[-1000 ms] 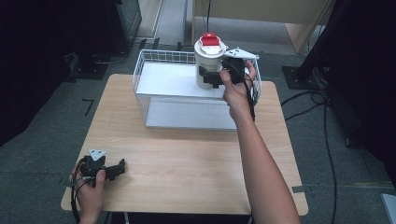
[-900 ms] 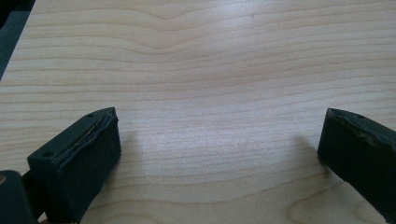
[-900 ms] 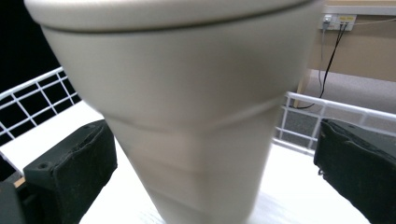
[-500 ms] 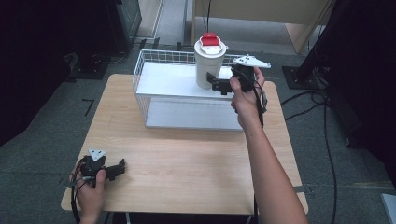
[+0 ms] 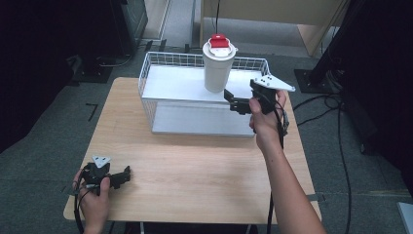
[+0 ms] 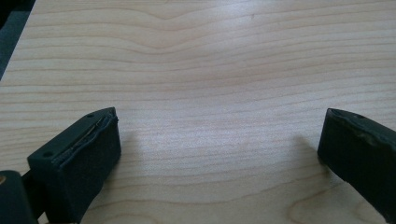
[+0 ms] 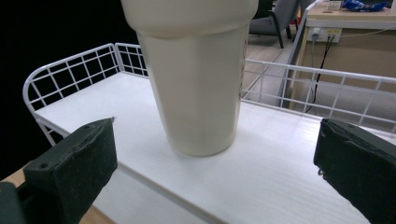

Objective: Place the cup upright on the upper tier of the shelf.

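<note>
Tumbler (image 5: 217, 63), cream with a red lid, stands upright on the white shelf (image 5: 178, 83) in the upper centre. Right gripper (image 5: 234, 103), fingers spread and empty, sits just beside it, apart. Left gripper (image 5: 124, 175) rests released on the desk (image 5: 195, 170), lower left, out of the way.

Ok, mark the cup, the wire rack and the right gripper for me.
cup (image 5: 216, 68), high view, on its cream side wall.
wire rack (image 5: 146, 73), high view, on the left wire rim.
right gripper (image 5: 233, 103), high view, between its open jaw tips beside the cup.
</note>
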